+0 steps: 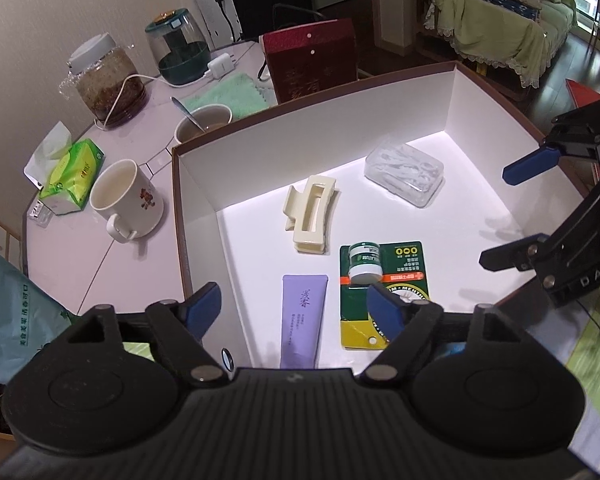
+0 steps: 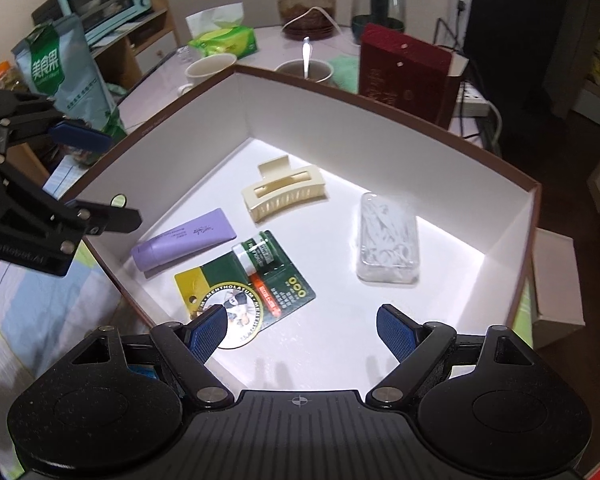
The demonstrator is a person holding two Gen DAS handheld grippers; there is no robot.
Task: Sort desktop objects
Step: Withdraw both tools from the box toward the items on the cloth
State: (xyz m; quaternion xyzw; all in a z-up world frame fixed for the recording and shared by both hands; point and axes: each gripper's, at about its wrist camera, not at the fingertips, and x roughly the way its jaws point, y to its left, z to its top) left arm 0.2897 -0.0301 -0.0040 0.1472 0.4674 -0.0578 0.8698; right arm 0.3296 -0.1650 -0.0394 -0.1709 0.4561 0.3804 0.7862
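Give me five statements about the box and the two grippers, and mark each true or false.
1. The hair clip lies inside the box. True.
2. The purple tube stands upright. False: it lies flat.
3. The left gripper holds the tube. False: it is open and empty.
4. The right gripper is open. True.
5. The clear case rests on the green card. False: it lies apart from it, on the box floor.
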